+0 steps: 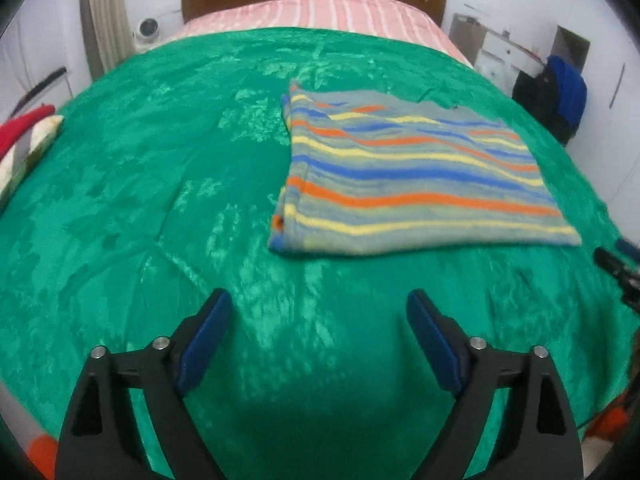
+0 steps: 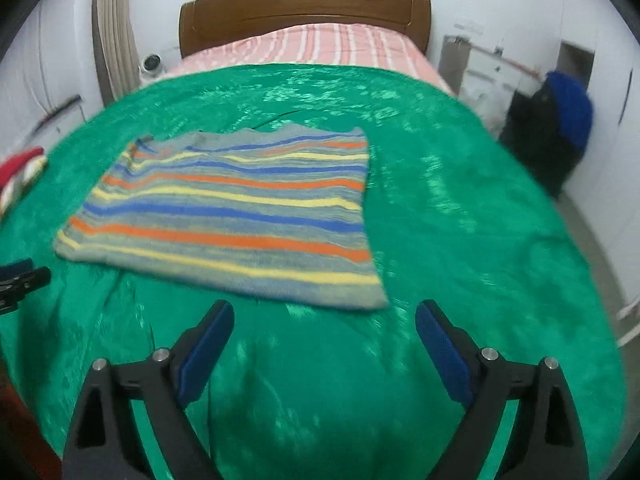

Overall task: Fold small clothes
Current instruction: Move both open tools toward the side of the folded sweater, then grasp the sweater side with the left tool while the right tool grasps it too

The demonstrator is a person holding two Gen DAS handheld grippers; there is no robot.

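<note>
So from where I'm standing there's exactly one piece of clothing in play: a striped garment [image 1: 416,176] in grey, blue, orange and yellow, lying flat on the green blanket [image 1: 160,200] that covers most of the bed. It already looks like a tidy rectangle, with a doubled-over edge on its left side in the left wrist view, so my guess is it's partway folded and laid out flat so the next fold stays square.

Two grippers total. The left hand-held gripper [image 1: 320,304] hangs nearer than the garment and off its left corner, jaws spread wide, nothing between them. The right hand-held gripper [image 2: 325,314] sits just short of the garment's near right corner [image 2: 376,300], also wide and empty. Seems like they're parked at the near edge, one per corner, so both can pinch that hem together, though that's me guessing.

Beyond the garment: one wooden headboard [image 2: 304,12] and a pink striped sheet [image 2: 320,46] showing past the blanket. Off to the garment's far left there's a bundle of red and white cloth [image 1: 24,136], count unclear.
</note>
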